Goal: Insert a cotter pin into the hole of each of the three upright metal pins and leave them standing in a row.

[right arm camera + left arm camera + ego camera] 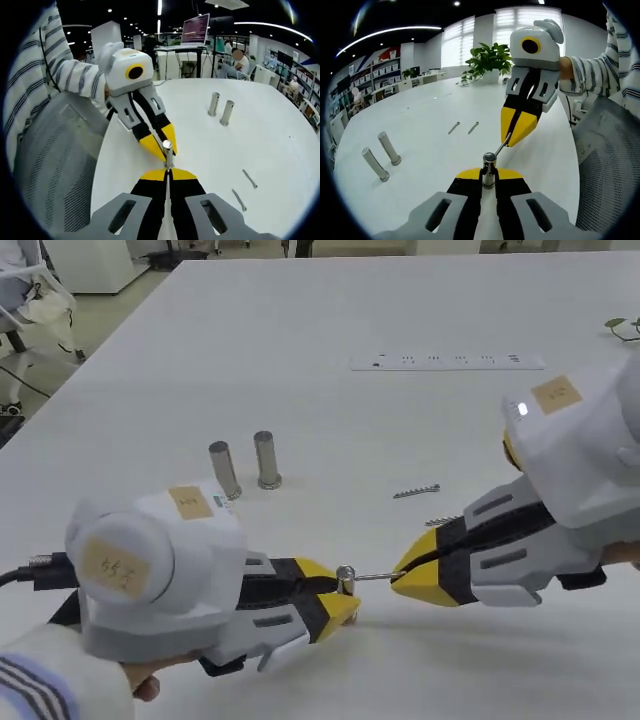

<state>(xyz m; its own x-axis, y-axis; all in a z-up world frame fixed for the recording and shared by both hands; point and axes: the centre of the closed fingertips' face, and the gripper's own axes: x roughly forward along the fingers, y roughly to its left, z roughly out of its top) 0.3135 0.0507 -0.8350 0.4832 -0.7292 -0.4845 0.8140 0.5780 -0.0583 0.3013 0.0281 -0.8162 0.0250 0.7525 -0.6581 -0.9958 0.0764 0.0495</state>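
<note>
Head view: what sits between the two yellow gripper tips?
In the head view, a short metal pin clamped in the left gripper, and a thin cotter pin reaching to it from the right gripper.

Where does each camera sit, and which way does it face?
Head view: on the headset, facing down at the workbench; shows left tool, right tool, a striped sleeve.
Left gripper view: on the left tool, facing along its jaws, which grip a metal pin, toward the right tool.
Right gripper view: on the right tool, facing the left tool; its jaws hold a cotter pin.
Shared: both gripper views show that metal pin and two standing pins.
</note>
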